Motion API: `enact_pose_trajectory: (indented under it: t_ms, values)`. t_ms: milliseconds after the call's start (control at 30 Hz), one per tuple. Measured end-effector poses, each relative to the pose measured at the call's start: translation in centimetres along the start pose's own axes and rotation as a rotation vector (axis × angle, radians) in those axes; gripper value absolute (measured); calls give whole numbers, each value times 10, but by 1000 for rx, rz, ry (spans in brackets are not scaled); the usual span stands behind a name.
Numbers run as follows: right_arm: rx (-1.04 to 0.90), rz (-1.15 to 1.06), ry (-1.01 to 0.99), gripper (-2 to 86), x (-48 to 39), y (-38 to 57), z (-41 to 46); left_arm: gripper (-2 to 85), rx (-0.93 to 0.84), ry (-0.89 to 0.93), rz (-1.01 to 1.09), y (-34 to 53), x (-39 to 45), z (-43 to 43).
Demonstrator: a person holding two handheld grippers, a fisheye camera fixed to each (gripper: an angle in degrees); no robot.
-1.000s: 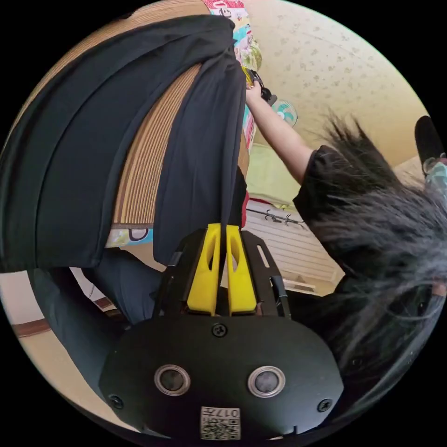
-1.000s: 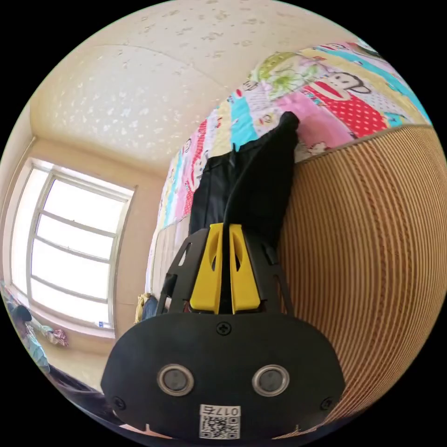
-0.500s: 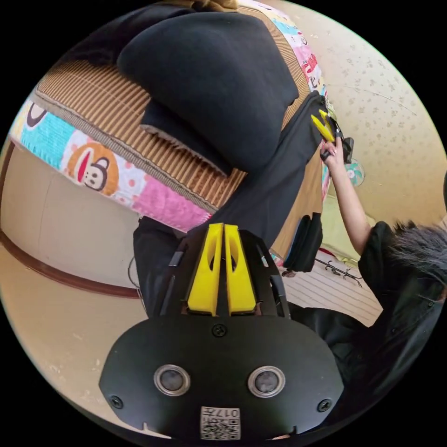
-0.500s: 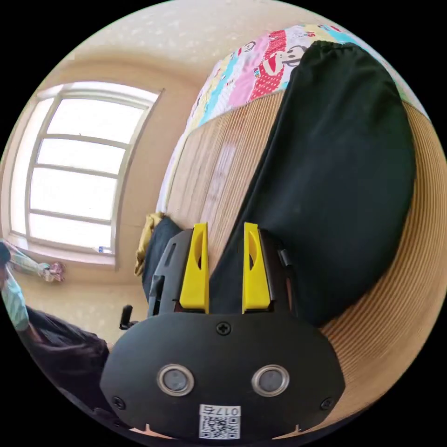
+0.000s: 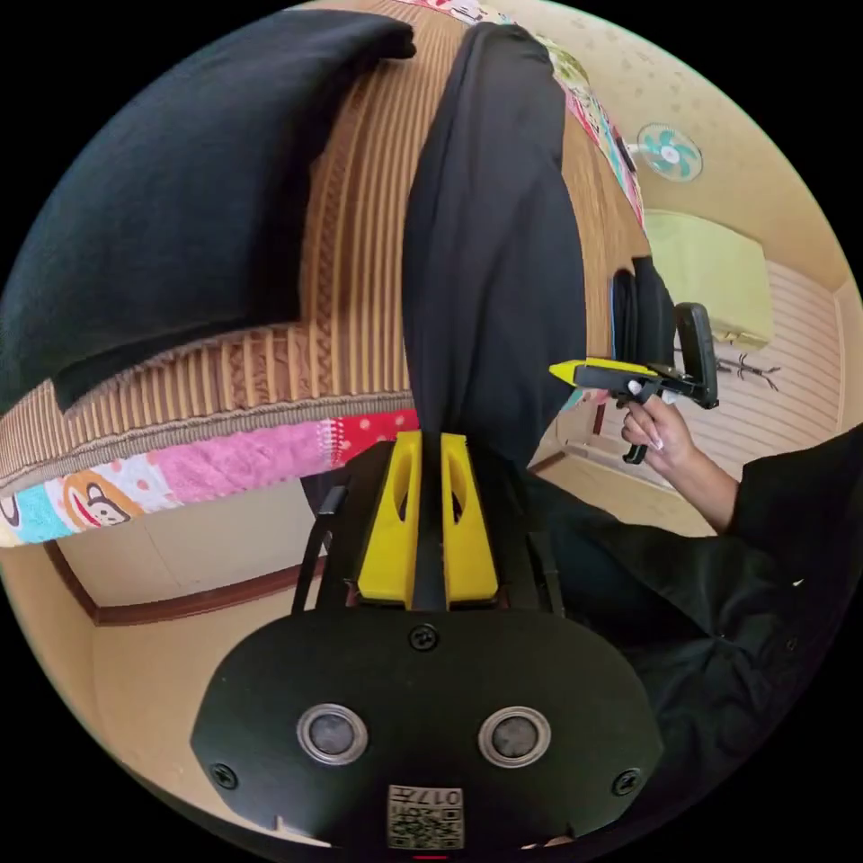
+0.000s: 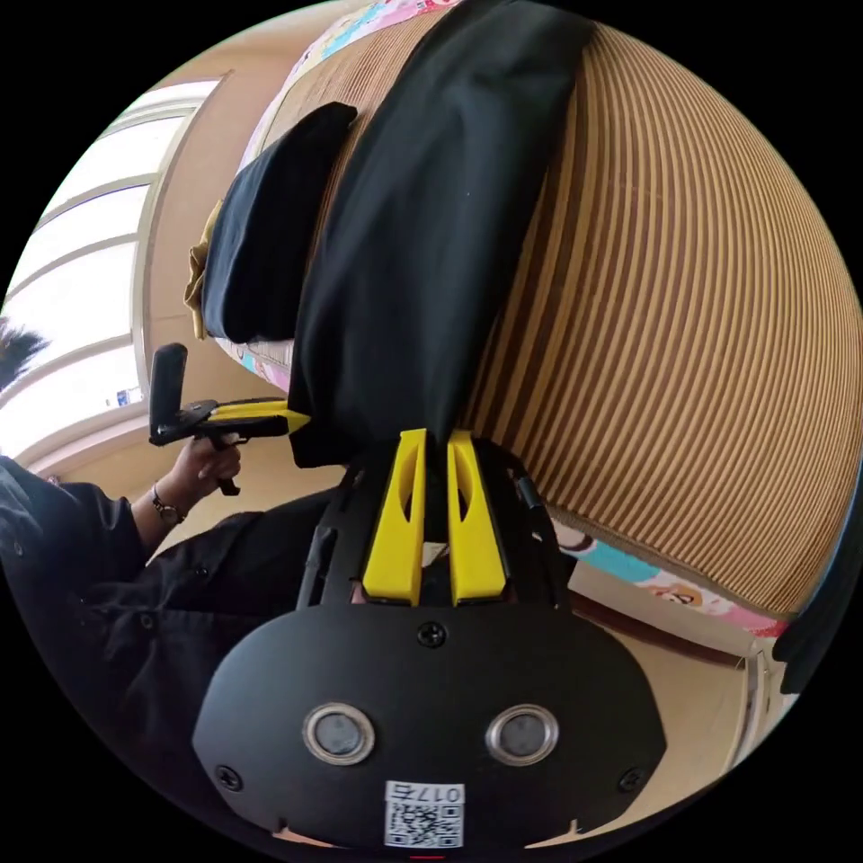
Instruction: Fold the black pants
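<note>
A: We see the black pants lying lengthwise on the striped mat, the long axis running straight away from us.

B: Both the left tool and the right tool pinch the near end hanging off the mat's edge.

Support: a bed covered by a brown striped woven mat, with a colourful cartoon-print sheet showing under the mat's edge.
On the mat, across it: the long black pants, one end hanging over the bed's edge.
On the mat, beside them: a folded black cloth, apart from the pants.
</note>
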State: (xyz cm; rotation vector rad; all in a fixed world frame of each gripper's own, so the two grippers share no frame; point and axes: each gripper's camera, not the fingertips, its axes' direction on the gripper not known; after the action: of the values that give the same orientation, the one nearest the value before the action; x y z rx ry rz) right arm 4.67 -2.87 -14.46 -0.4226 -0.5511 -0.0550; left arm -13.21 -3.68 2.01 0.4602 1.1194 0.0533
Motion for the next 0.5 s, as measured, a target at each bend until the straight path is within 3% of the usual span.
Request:
enact_pose_trajectory:
  t_ms: [67,133,300,400,500]
  values:
    - [-92,29,4,48,22,29,-6,45,-192,-73,31,-3,17,30]
    - [-147,-15,-74,54,33,45,-14,48,-238,-95,29,-5,26,38]
    - [66,34,-170,103,96,45,-76,86,50,69,-11,-44,20,-11]
    - [210,98,-343,118,160,16,-92,112,208,182,-14,-84,6,-31]
    - [269,125,-482,122,210,-29,-90,120,272,156,-36,-127,-5,-43]
